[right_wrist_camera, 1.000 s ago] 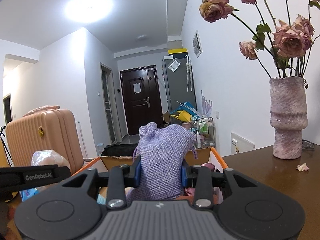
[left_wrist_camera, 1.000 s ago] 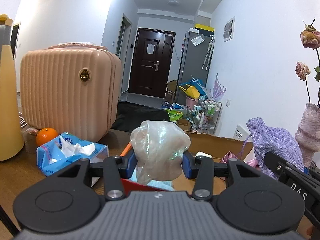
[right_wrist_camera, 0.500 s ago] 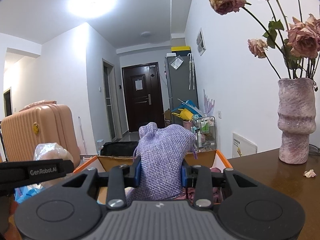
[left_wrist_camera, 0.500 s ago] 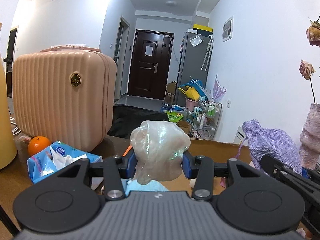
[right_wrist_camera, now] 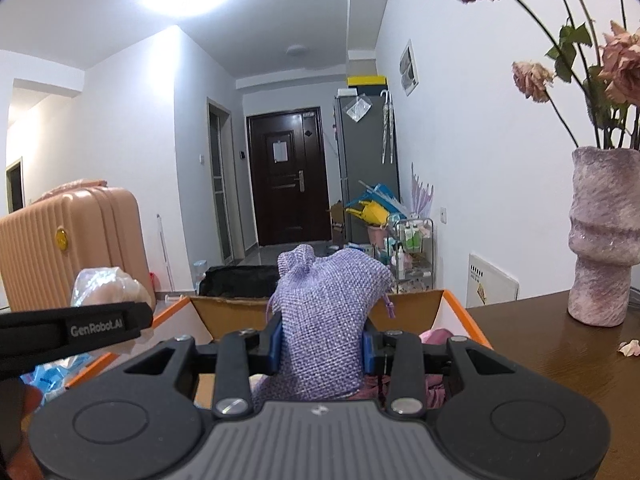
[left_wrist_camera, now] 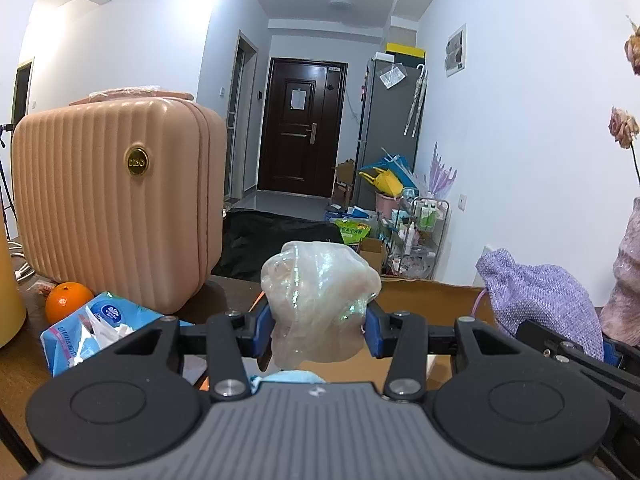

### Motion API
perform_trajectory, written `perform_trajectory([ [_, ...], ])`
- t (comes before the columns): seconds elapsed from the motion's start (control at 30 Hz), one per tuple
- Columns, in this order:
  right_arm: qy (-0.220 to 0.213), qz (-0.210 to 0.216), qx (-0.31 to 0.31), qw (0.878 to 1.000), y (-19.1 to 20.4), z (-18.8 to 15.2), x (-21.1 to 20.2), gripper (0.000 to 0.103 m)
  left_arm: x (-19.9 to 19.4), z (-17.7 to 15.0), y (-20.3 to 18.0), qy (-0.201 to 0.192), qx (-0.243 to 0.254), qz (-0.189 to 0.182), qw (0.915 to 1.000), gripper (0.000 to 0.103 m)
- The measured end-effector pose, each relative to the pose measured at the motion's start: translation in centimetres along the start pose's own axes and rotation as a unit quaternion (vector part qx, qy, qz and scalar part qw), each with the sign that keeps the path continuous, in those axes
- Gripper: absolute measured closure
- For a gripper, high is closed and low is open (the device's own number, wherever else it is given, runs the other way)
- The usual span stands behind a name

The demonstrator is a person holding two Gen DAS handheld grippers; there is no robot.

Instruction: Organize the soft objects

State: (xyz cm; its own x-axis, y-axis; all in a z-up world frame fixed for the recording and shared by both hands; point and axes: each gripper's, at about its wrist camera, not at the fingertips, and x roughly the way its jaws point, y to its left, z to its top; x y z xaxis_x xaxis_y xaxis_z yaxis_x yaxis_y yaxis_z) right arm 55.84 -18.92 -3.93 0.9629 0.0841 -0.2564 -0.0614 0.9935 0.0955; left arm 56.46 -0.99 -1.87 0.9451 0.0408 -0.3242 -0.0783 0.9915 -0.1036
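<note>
left tongs [left_wrist_camera: 318, 330]: we see the blue pads pinched in on the pearly bag [left_wrist_camera: 320, 304], a crinkled, iridescent film pouch held above the near edge of the cardboard box [left_wrist_camera: 432, 300].
right tongs [right_wrist_camera: 320, 346]: closed onto the lilac drawstring pouch [right_wrist_camera: 328, 320], pads on its lower body, the gathered neck upright above them; it hangs over the open box, whose rim [right_wrist_camera: 456, 312] is orange.
handling, pearly bag: we judge it very light, slick and easily crushed (the film bulges past both pads). A hold low on the bunched middle seems safest; a looser pinch might let it slide.
handling, lilac pouch: coarse woven cloth, soft, good friction, likely light. The mid-body hold looks secure; the cord end [right_wrist_camera: 390, 310] dangles and could snag on the box wall.
box contents: pink cloth [right_wrist_camera: 436, 336] lies inside, under the right tongs; the rest is hidden.
tabletop [right_wrist_camera: 560, 360]: dark wood; a textured vase [right_wrist_camera: 604, 236] of dried roses stands to the right, well clear of the box.
writing, tongs arm: "GenRobot.AI" [right_wrist_camera: 97, 327].
writing, suitcase [left_wrist_camera: 116, 208]: a round gold badge [left_wrist_camera: 137, 163], letters too small to read with confidence.
writing, tissue pack [left_wrist_camera: 92, 332]: a blue logo, illegible; an orange [left_wrist_camera: 66, 306] sits beside it.
</note>
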Motion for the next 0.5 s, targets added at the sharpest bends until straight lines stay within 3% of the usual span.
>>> perform_trajectory([
  [0.5, 0.041, 0.004, 0.018, 0.999, -0.9, -0.6, 1.4, 0.068, 1.2, -1.0, -0.4, 0.017, 0.018, 0.005, 0.9997, 0.057],
])
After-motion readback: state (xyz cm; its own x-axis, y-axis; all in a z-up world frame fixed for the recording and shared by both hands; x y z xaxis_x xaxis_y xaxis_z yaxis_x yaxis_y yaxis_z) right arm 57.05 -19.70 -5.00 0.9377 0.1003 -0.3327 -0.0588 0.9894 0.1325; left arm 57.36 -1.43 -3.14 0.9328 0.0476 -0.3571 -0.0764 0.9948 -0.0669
